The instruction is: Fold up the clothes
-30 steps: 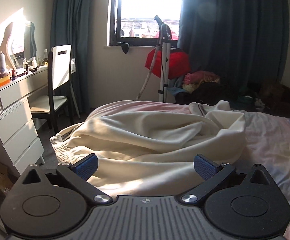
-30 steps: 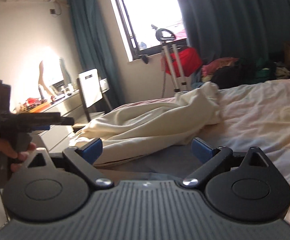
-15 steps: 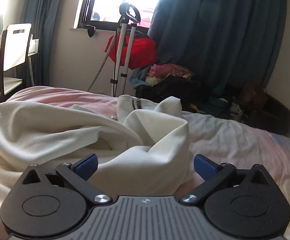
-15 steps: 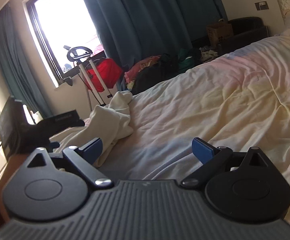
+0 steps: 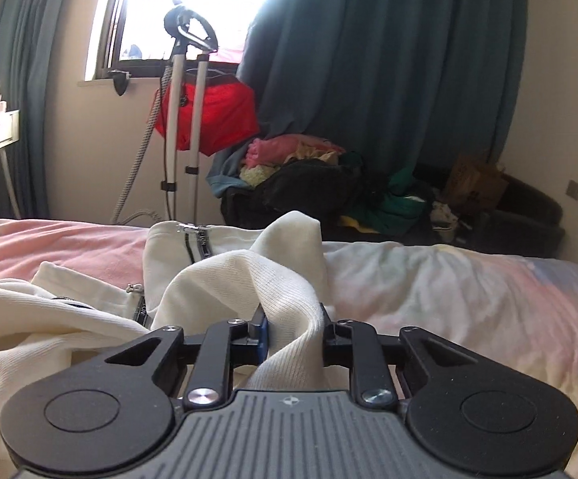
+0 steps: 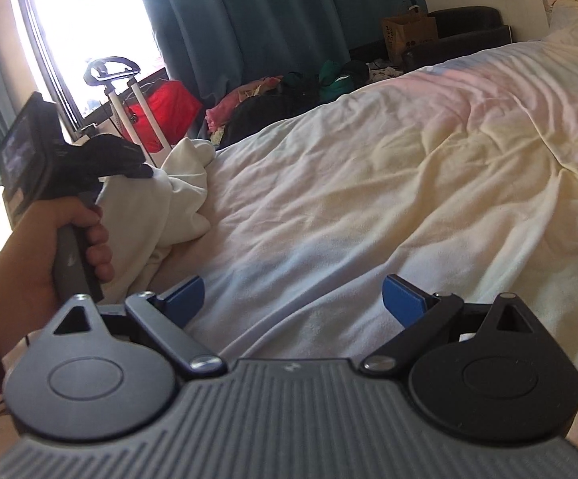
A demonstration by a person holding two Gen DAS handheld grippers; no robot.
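Left wrist view shows the left gripper (image 5: 293,333) pinching the cream top (image 5: 245,279), so lift slowly while the right gripper (image 6: 293,297), its 2 fingers wide apart, grabs the cloth beside it.

2 low wrist views across bed (image 5: 468,299)

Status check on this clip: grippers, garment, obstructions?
Left gripper shut on cream zip garment. Right gripper open over bedsheet, holding nothing. Nothing obstructing.

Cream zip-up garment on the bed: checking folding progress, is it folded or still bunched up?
Bunched, not folded. The cream zip-up garment lies crumpled on the bed sheet, one ridge pinched in the left gripper.
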